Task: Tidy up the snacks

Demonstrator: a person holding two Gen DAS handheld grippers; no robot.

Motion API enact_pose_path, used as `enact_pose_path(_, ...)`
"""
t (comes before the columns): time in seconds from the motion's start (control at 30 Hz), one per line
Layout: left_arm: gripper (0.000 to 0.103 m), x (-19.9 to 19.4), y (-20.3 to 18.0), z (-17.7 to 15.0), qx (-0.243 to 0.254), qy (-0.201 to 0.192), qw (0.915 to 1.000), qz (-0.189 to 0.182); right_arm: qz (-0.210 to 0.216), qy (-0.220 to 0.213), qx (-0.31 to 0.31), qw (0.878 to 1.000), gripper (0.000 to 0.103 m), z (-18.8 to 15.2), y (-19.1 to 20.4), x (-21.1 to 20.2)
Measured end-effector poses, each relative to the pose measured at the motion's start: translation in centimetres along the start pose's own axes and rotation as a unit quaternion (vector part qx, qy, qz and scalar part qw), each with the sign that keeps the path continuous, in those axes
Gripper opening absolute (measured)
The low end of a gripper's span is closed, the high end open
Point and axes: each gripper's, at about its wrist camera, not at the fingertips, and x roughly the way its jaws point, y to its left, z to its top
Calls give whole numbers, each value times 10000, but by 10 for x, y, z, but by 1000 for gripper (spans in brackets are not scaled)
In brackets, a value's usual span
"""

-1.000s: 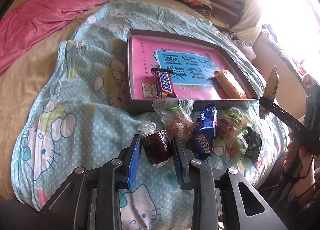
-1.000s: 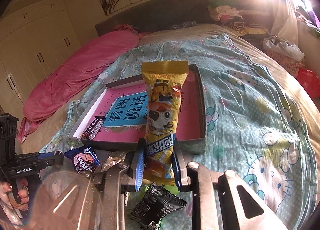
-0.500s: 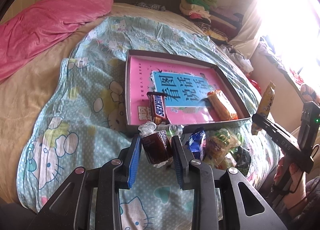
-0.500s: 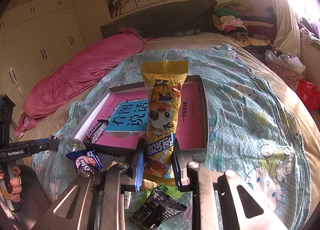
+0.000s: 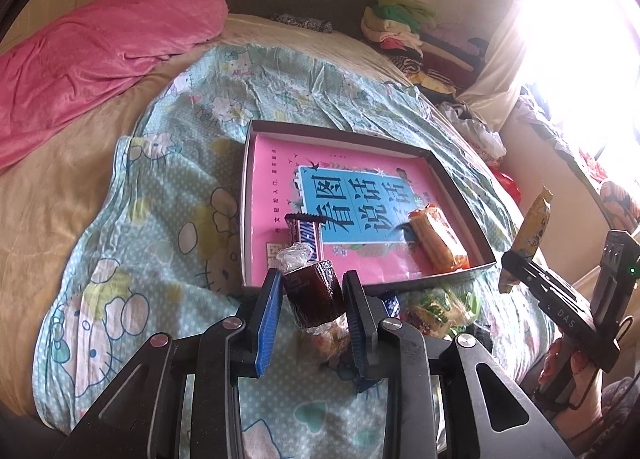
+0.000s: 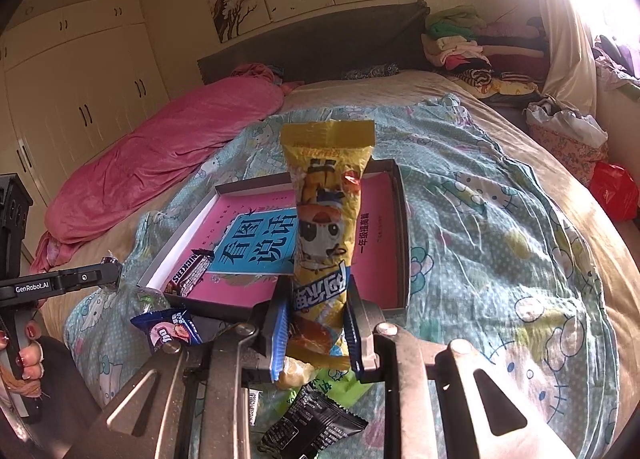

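A: Snacks first, or the big stuff?

B: Big stuff. I see the bed [image 6: 500,107] under a cartoon-cat sheet [image 5: 160,227], with a pink quilt [image 5: 92,51] heaped along its far side and folded clothes [image 6: 472,47] stacked by the headboard. On the sheet sits my tray [image 5: 460,195], a shallow dark box with a pink book [image 5: 280,179] flat on its floor.

A: What's already in it?

B: A chocolate bar [image 5: 306,233] at the near edge and an orange pack [image 5: 438,239] toward the right wall, both lying on the book.

A: And loose ones?

B: A small heap just outside the near wall: a blue cookie pack [image 6: 172,329], a green bag [image 5: 436,309] and a black sachet [image 6: 316,425]. They lie right under both grippers, crowding the way to the tray.

A: Your grippers?

B: My left gripper [image 5: 314,301] is pinched on a dark jelly [image 5: 314,291] in clear wrap, held above the sheet just short of the tray wall. My right gripper [image 6: 318,323] is clamped on a tall yellow pack [image 6: 326,219], upright and blocking much of my view of the tray.
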Motion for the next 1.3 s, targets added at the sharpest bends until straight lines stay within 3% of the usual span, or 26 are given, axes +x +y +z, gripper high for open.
enact_pose_path(0.73,32,26,-22,25,-33,-95,9999,-34,5,-111,64,9999,25,7,-6,3)
enact_pose_path(1.3,32,66,-44,28,95,115,9999,17,-102,-226,207,9995,25,19,-18,11)
